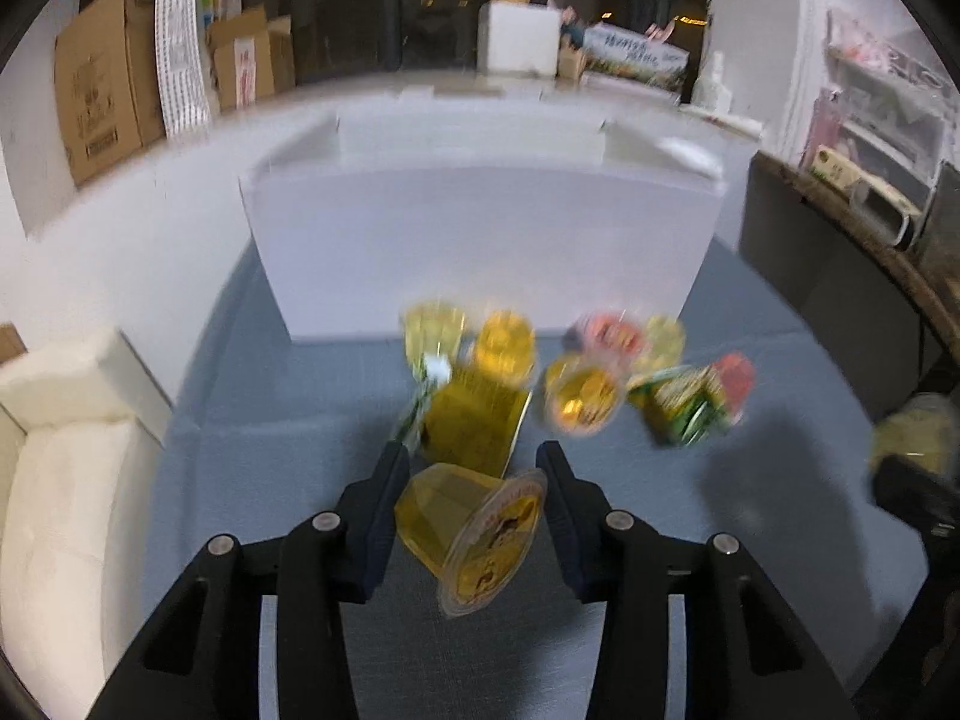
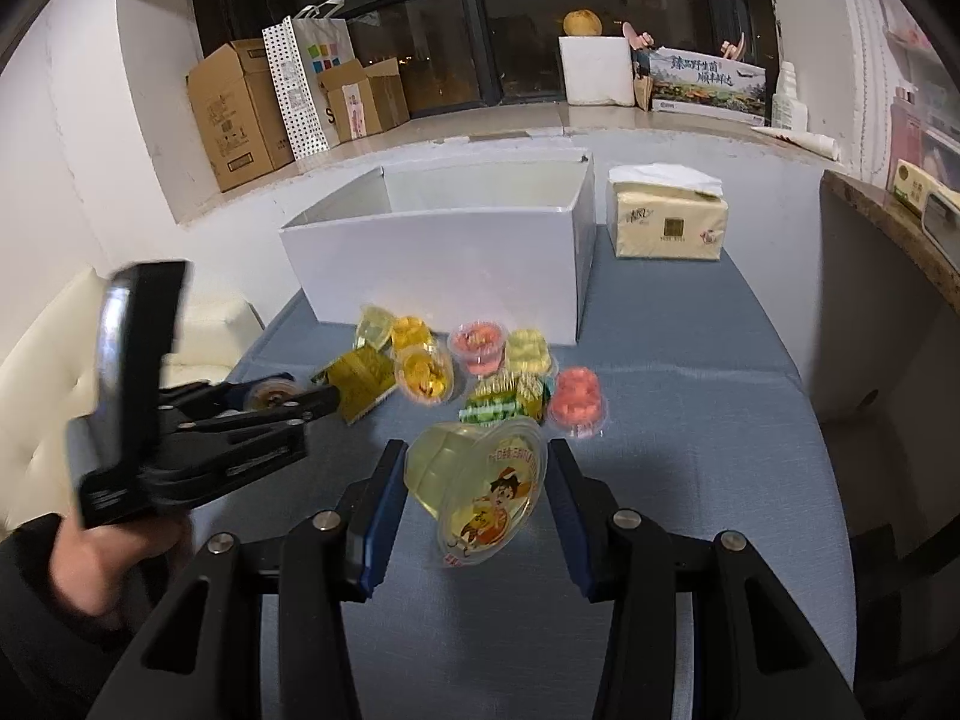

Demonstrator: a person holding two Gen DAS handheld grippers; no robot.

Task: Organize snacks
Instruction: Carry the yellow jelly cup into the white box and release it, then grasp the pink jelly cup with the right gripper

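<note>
Two grippers, each clamped on a jelly cup. Left gripper (image 1: 471,480) closed on an amber jelly cup (image 1: 474,531), pads pressed to its sides, foil lid tipped toward the camera, cup raised clear of the blue-grey tabletop (image 1: 750,540). Right gripper (image 2: 474,477) likewise closed on a pale yellow jelly cup (image 2: 480,489), printed lid facing the camera, cup off the cloth. Seen from the right wrist view, left gripper at the left edge, held in a hand (image 2: 108,546) with a dark sleeve.

Beyond the fingers, a loose cluster of snacks (image 2: 474,369) on the tabletop: yellow and amber cups, two pink cups, a yellow packet, a green-and-white packet, several touching one another. Behind the cluster, just beside it, an open white box (image 2: 444,264), nothing visible inside from this angle. Right of the box, a tissue pack (image 2: 666,219), close to its side wall. Left wrist view blurred, far details unreadable. Cardboard boxes (image 2: 234,114) on the windowsill behind.
</note>
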